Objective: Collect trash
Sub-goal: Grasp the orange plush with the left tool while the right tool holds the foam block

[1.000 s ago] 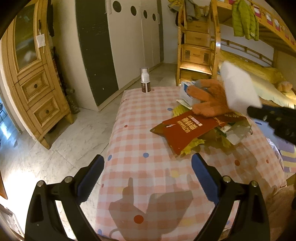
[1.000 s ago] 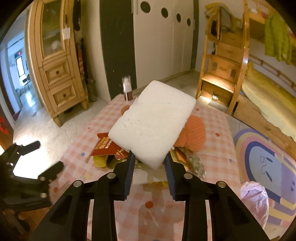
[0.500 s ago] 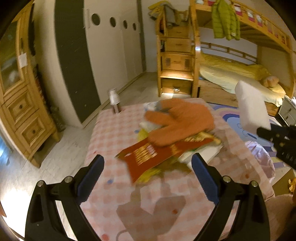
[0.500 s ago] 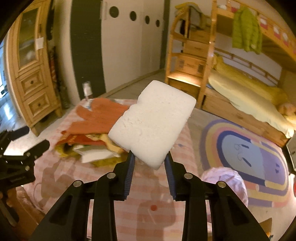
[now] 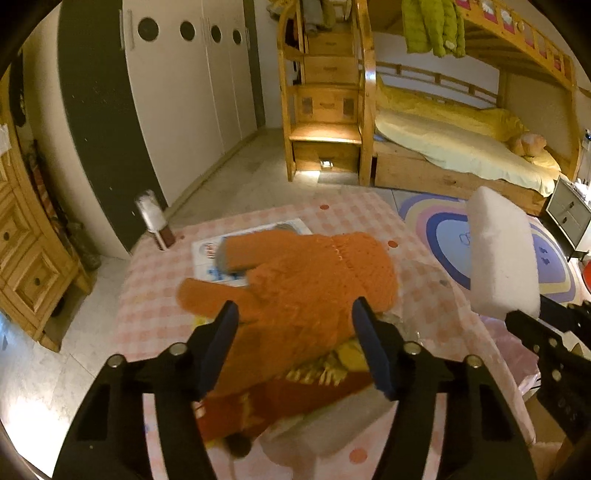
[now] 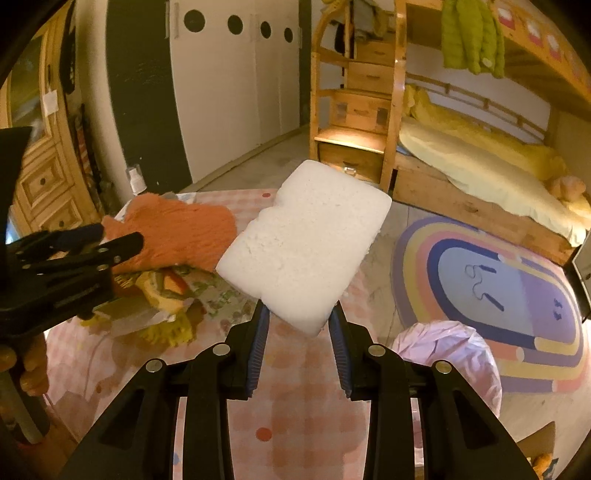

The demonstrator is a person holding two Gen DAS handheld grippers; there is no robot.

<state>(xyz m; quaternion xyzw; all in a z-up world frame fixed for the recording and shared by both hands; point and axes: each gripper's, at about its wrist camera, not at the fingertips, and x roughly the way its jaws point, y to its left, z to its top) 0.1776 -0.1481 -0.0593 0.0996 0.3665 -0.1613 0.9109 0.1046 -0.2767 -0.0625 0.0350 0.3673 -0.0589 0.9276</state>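
Bottle label blurred, perhaps unreadable

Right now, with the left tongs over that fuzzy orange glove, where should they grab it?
Probably the wide knitted cuff of the orange glove, coming down from above. It lies flat on top of the pile, so nothing covers it, and the soft knit should bunch up into a fold. The left tongs already straddle that part; their jaws have just been closing and do not yet pinch it. The thin thumb looks easier to miss.

Wooden bunk bed, rainbow rug, green jacket, white wardrobe
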